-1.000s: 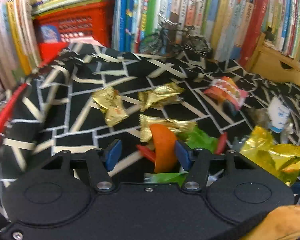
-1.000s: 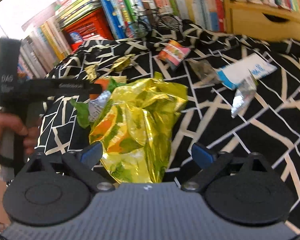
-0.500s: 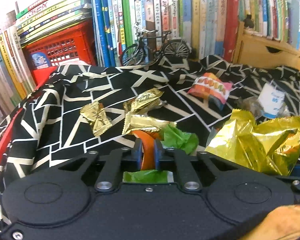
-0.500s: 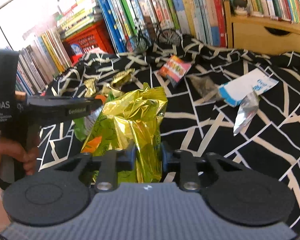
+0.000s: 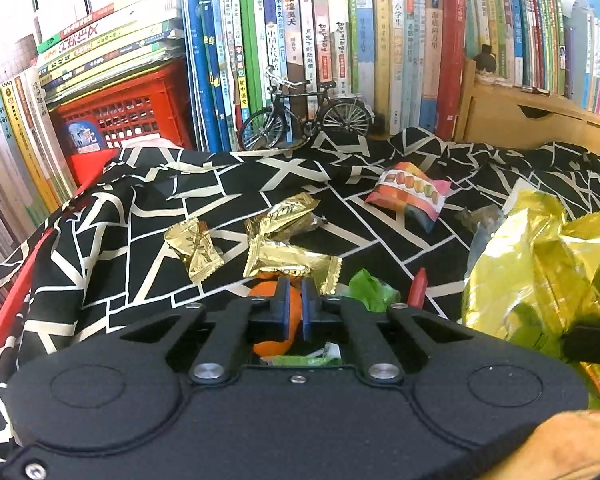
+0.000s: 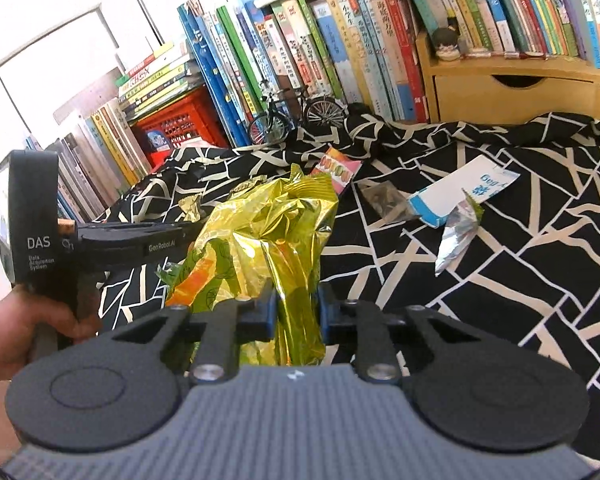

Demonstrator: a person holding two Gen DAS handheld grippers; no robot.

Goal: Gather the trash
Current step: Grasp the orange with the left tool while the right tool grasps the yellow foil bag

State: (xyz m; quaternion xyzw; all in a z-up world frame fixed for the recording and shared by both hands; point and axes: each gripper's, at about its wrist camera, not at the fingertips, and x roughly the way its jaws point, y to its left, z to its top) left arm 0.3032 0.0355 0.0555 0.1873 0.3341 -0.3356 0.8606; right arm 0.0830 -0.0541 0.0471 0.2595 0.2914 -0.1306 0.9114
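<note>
An orange wrapper [image 5: 275, 322] is pinched upright in the closed left tool [image 5: 293, 309]; a yellow foil bag [image 6: 268, 248] is clamped in the right tool [image 6: 296, 312], hanging just right of the left tool. Gold wrappers [image 5: 288, 256] lie straight ahead on the tabletop cloth [image 5: 140, 216], nearer the left tool; a bin isn't seen.

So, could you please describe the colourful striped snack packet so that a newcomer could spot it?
Find the model bicycle before the books. On the black-and-white cloth just in front lies the snack packet, alone: rainbow stripes and pink edges, unlike the gold wrappers nearby.
</note>
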